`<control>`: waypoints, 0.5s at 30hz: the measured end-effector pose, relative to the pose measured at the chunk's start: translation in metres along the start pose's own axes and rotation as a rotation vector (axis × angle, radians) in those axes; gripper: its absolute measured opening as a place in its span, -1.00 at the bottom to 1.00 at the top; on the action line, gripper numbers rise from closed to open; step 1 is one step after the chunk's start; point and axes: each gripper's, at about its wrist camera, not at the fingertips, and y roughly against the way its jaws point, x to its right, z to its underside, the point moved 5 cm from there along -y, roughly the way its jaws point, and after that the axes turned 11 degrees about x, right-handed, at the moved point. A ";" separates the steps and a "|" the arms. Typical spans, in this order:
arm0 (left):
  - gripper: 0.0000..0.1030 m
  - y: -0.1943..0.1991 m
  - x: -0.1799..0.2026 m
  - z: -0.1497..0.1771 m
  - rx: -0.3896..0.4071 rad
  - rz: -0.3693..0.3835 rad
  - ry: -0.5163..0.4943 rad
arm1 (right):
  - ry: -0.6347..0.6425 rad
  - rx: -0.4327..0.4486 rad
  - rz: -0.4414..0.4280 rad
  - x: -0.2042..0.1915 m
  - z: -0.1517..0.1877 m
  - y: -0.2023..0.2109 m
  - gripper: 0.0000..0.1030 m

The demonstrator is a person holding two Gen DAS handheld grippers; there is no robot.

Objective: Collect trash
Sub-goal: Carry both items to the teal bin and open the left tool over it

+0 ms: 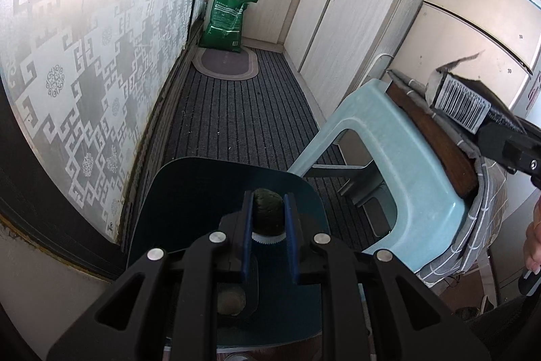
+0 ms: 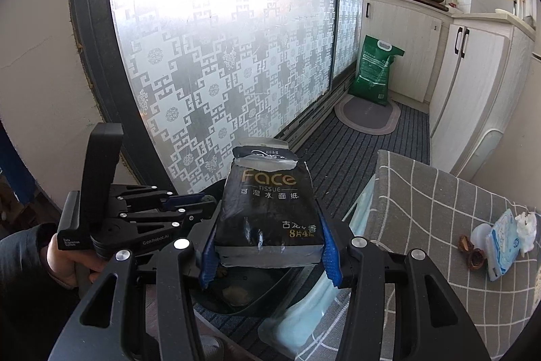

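Trash rides in both claws: the left claw (image 1: 268,212) pinches a dark lump (image 1: 268,208) above the bin (image 1: 175,192), the right claw (image 2: 268,246) clamps a tissue pack (image 2: 267,208). Judging from this, drop the lump at the bin's centre, then bring the pack over from 3 o'clock.

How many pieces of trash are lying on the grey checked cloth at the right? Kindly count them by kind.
Brown nut shell pieces: 2
White round plastic piece: 1
Blue and white packet: 1
Crumpled white tissue: 1
Total: 5
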 end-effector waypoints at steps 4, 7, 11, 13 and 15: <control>-0.63 -0.007 -0.005 0.012 -0.043 -0.008 -0.007 | -0.006 -0.021 -0.013 -0.008 0.001 -0.009 -0.03; -0.63 -0.010 -0.008 0.020 -0.070 -0.017 -0.016 | -0.009 -0.036 -0.021 -0.014 0.003 -0.017 -0.03; -0.63 -0.016 -0.018 0.029 -0.103 -0.031 -0.015 | -0.007 -0.057 -0.029 -0.020 0.006 -0.026 -0.02; -0.63 -0.017 -0.023 0.032 -0.114 -0.038 -0.012 | -0.005 -0.070 -0.032 -0.024 0.008 -0.032 -0.02; -0.63 -0.018 -0.026 0.035 -0.121 -0.042 -0.009 | -0.002 -0.083 -0.034 -0.027 0.010 -0.037 -0.03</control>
